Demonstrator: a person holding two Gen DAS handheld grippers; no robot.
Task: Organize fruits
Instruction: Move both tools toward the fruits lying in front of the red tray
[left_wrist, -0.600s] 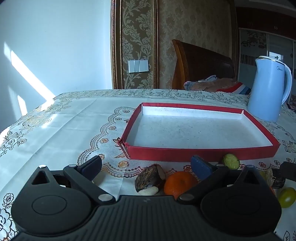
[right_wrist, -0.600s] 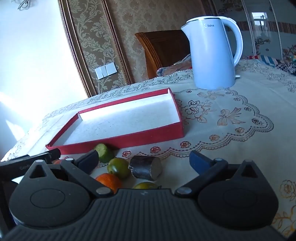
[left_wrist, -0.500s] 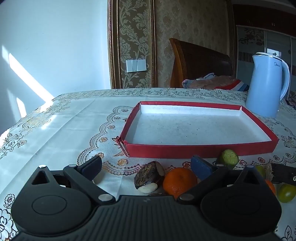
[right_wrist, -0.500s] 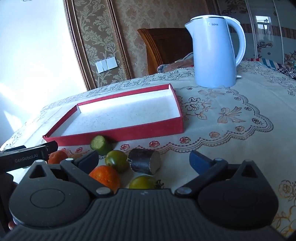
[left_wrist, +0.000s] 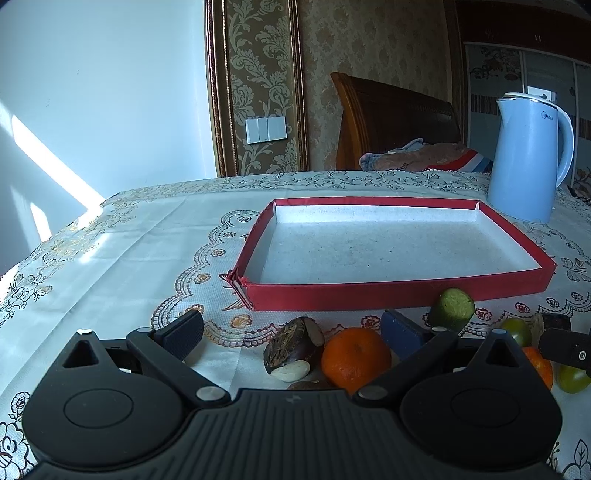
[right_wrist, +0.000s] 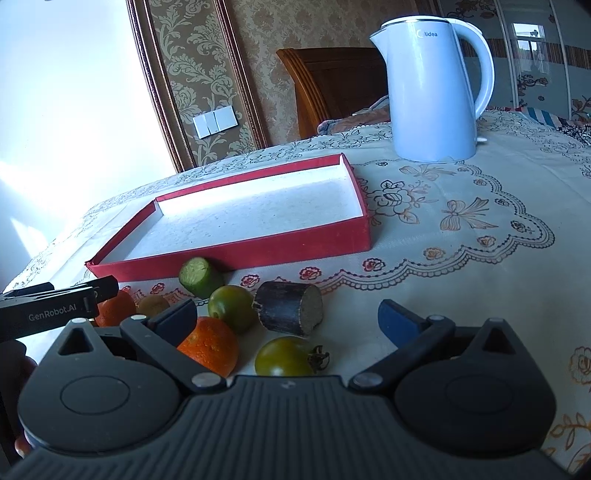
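A shallow red tray (left_wrist: 391, 295) with a white floor lies empty; it also shows in the right wrist view (right_wrist: 236, 258). In front of it lie an orange (left_wrist: 355, 359), a dark brown nut-like piece (left_wrist: 293, 346) and a green cucumber stub (left_wrist: 451, 309). The right wrist view shows an orange (right_wrist: 210, 347), a green tomato (right_wrist: 284, 357), a green round fruit (right_wrist: 232, 307), a dark cane piece (right_wrist: 290, 308) and the cucumber stub (right_wrist: 199, 276). My left gripper (left_wrist: 291, 334) is open over the nut piece and orange. My right gripper (right_wrist: 286, 319) is open over the fruits.
A pale blue kettle (left_wrist: 528, 158) stands behind the tray's right corner; it also shows in the right wrist view (right_wrist: 432, 88). The table wears a patterned white cloth (left_wrist: 110, 258). A wooden chair (left_wrist: 391, 122) stands behind the table. The left gripper's body (right_wrist: 55, 310) shows left of the fruits.
Both grippers have risen and pulled back slightly, so the fruits sit higher and fuller between the fingers. Nothing was picked up.
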